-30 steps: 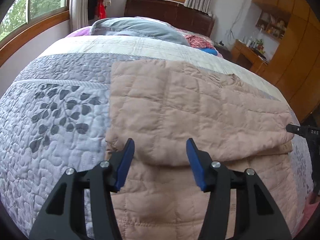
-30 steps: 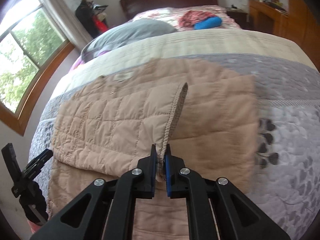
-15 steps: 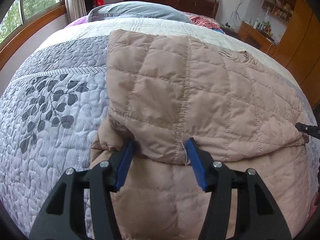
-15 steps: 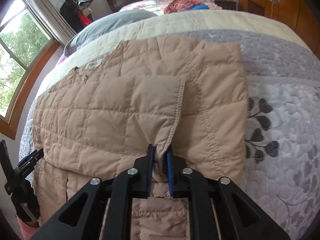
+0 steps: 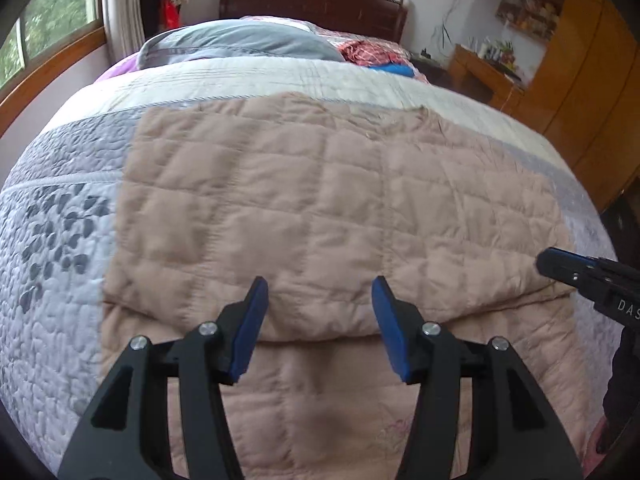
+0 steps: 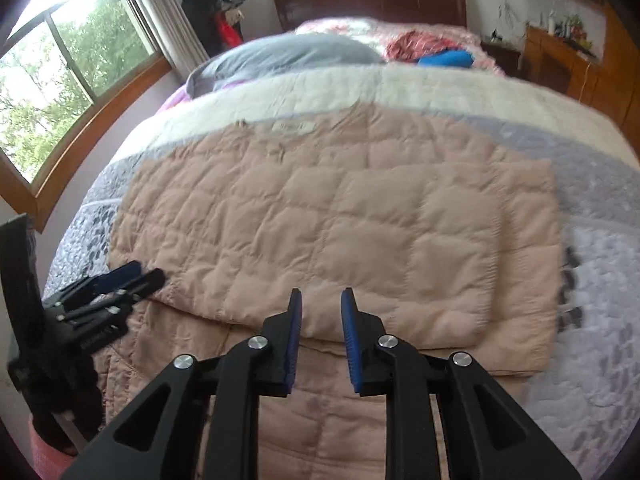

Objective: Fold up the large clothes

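Folded quilted jacket [image 5: 320, 208] ahead of both tongs — left gripper [image 5: 318, 312] wide, right gripper [image 6: 320, 332] narrowly parted, empty.

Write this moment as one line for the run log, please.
stage: fold laid | quilted jacket: folded on bed | left gripper: open, empty | right gripper: open, empty

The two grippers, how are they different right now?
The left gripper has its blue pads spread wide, while the right gripper has its pads closer together, though still apart. The left gripper sits toward the window side of the pink quilted jacket; the right gripper sits toward the wardrobe side. Both are open, hold nothing, and point at the jacket's folded edge.
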`<control>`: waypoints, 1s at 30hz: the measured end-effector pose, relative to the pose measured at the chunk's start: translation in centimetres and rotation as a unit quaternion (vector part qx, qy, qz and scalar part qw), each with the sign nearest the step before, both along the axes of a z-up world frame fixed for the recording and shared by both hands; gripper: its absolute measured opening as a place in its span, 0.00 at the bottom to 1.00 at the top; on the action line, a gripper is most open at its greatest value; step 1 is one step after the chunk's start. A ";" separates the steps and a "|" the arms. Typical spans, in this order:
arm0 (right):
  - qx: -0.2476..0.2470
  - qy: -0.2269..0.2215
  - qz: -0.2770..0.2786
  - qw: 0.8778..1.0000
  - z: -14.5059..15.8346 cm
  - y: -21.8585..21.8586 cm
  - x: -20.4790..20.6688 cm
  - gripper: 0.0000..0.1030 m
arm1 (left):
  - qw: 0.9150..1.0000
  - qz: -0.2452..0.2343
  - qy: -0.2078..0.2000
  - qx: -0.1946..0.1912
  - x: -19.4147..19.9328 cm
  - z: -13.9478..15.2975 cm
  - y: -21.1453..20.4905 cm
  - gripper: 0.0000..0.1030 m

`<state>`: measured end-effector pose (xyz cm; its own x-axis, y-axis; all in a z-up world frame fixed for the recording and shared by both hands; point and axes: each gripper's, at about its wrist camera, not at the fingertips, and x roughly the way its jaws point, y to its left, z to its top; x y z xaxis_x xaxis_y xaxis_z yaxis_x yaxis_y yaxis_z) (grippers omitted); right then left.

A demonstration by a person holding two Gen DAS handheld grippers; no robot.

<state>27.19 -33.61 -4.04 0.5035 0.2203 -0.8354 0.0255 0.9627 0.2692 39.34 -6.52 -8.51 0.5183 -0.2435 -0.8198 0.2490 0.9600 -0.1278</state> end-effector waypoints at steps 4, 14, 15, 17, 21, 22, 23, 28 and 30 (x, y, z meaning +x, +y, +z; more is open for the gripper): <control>-0.007 0.015 -0.003 1.000 -1.8 0.5 0.3 0.21 | 1.000 0.001 0.003 0.012 0.7 -1.4 -0.3 0.52; -0.007 0.037 -0.009 0.999 -5.1 0.7 1.7 0.18 | 1.000 -0.012 0.013 0.013 1.3 -2.9 -0.1 0.53; -0.007 0.037 -0.010 0.999 -5.2 0.7 1.8 0.18 | 1.000 -0.012 0.012 0.014 1.3 -3.0 -0.1 0.53; -0.010 0.034 -0.011 0.999 -5.5 0.8 1.8 0.18 | 1.000 -0.012 0.008 0.019 1.2 -3.1 -0.4 0.53; -0.006 0.025 -0.016 1.000 -5.8 0.6 1.8 0.17 | 1.000 -0.007 0.002 0.027 1.0 -3.3 -0.7 0.53; -0.006 0.025 -0.017 1.000 -5.7 0.7 1.6 0.17 | 1.000 -0.005 0.001 0.028 1.0 -3.3 -0.7 0.53; -0.006 0.027 -0.019 0.999 -5.7 0.8 1.7 0.17 | 1.000 -0.004 0.001 0.030 0.9 -3.2 -0.8 0.53; 0.052 0.002 -0.013 0.999 -3.0 -0.8 0.0 0.24 | 0.999 0.006 0.030 -0.007 0.4 -1.4 0.8 0.53; 0.084 -0.043 0.001 0.996 -0.5 -2.5 -2.8 0.44 | 0.999 0.000 0.028 -0.034 -1.2 0.2 2.5 0.60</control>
